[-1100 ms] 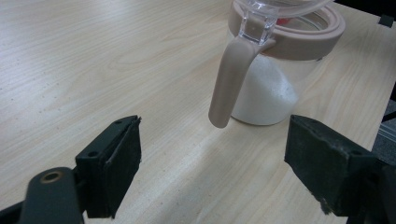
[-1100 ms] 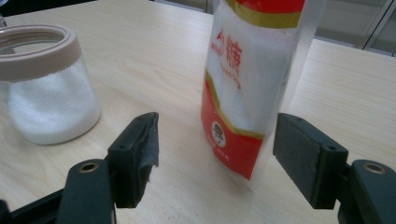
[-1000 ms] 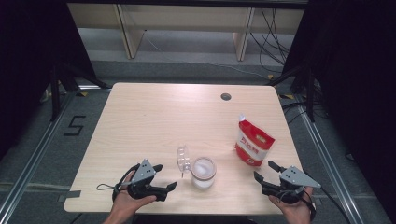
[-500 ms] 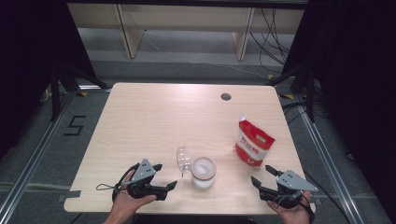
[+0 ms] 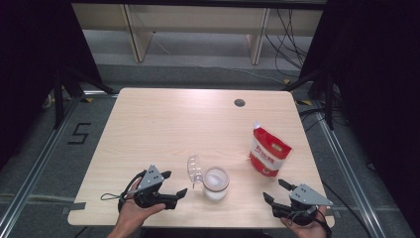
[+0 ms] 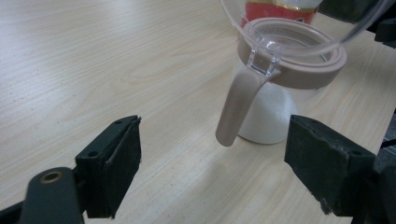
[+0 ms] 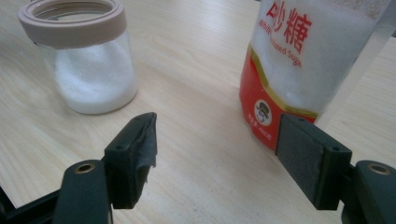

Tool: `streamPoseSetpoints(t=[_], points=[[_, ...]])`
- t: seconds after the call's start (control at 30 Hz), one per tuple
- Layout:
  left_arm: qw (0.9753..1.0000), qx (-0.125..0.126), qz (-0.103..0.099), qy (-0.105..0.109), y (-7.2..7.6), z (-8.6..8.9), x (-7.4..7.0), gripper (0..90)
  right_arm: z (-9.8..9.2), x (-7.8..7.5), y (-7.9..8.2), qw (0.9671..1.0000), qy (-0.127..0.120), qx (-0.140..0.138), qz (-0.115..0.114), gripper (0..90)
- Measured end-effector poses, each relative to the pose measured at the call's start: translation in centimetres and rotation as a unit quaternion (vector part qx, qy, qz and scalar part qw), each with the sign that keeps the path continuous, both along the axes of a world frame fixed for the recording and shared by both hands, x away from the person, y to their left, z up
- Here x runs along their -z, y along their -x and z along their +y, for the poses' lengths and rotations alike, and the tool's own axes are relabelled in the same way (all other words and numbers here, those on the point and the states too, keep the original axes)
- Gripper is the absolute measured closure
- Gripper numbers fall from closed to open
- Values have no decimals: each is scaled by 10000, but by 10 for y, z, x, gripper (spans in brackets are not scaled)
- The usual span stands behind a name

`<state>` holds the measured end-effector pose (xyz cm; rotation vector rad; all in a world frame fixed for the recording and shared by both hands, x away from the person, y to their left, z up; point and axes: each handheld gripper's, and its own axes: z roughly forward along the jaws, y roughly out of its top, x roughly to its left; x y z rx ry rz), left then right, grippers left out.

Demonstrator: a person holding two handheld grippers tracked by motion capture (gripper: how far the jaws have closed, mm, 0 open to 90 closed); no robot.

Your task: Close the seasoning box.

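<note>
Pale wood-grain table (image 5: 163, 124) bears a round glass jar (image 5: 216, 182) of white granules and a glossy red sugar pouch (image 5: 268, 150); both tools spread.

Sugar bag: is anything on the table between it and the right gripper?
Nothing visible. The right gripper is open, with bare table between it and the sugar bag. The jar, lid flipped open, stands off to the side, nearer the left gripper.
</note>
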<state>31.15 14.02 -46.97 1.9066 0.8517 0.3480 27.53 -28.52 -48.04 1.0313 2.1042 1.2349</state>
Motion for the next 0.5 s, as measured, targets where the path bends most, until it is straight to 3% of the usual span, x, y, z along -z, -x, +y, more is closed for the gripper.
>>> streamPoseSetpoints(t=[0.37, 0.5], points=[[9999, -150, 45, 20, -4, -2, -7, 185, 0, 0, -1, 9999, 88, -84, 7, 302], [10000, -65, 17, -11, -4, -2, -9, 212, 2, 0, 0, 10000, 75, -31, 42, 302]])
